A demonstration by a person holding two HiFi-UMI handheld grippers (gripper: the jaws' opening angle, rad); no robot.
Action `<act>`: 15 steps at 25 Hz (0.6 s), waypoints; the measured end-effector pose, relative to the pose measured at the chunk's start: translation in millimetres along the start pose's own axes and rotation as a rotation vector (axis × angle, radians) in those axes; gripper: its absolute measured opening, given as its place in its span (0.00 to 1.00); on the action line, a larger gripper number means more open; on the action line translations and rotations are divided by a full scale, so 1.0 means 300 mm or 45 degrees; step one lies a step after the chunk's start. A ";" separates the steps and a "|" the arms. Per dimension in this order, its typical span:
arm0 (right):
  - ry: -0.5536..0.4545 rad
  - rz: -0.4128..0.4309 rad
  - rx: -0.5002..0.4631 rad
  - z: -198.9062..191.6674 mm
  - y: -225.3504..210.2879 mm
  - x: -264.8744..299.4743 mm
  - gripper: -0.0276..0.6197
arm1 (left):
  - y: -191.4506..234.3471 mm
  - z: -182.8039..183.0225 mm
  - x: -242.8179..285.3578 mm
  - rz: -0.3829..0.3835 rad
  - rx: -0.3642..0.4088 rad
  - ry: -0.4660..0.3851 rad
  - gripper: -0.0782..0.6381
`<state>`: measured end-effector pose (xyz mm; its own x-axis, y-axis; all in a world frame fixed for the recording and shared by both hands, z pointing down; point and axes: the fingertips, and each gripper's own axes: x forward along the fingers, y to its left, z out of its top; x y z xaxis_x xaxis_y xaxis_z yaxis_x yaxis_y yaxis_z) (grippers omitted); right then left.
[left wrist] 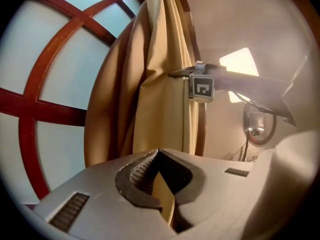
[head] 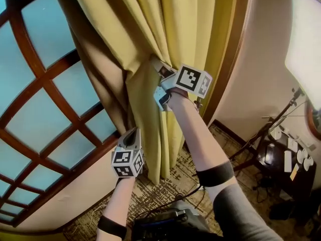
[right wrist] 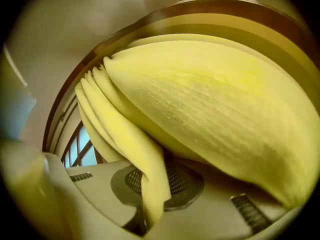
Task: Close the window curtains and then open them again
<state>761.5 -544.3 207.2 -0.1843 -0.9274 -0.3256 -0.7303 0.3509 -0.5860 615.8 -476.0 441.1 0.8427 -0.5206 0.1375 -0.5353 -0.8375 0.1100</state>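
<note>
- The yellow curtain (head: pixel 150 29) hangs bunched in thick folds at the right side of the window (head: pixel 50 84), against the dark wooden frame (head: pixel 228 59). Most of the pale blue panes are uncovered.
- The right gripper (right wrist: pixel 152 181) is raised at mid-height on the bunch. Its jaws are narrow and clamped on a fold of the curtain, which runs down between the pads, while more folds bulge over the gripper.
- The left gripper (left wrist: pixel 159 159) is lower and nearer the window, at the curtain's shadowed left edge. Its jaws are closed tight, and a thin sliver of curtain-coloured cloth shows pinched between the pads.
- From the left gripper view, the right gripper shows higher up, reaching in from the right to touch the curtain's lit front fold.
- The curtain's lower end hangs just right of the left gripper, above a patterned carpet (head: pixel 165 185).
- A dark stand (head: pixel 281 154) with small white things on it sits well apart to the right, by the wall (head: pixel 261 59).
</note>
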 end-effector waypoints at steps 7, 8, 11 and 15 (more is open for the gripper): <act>0.065 0.083 0.001 0.022 -0.028 0.014 0.11 | -0.078 0.012 0.111 0.050 0.003 0.001 0.11; 0.078 0.093 -0.012 0.034 -0.032 0.013 0.11 | -0.086 0.018 0.126 0.070 -0.003 -0.003 0.11; 0.121 0.122 -0.075 0.030 -0.008 0.025 0.12 | -0.092 0.037 0.127 0.108 -0.022 -0.020 0.11; 0.131 0.144 -0.075 0.066 -0.043 0.025 0.12 | -0.113 0.056 0.168 0.149 -0.012 -0.036 0.11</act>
<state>782.5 -553.2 197.6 -0.3317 -0.8919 -0.3073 -0.7378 0.4483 -0.5047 677.5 -476.7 427.9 0.7756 -0.6192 0.1223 -0.6305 -0.7692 0.1043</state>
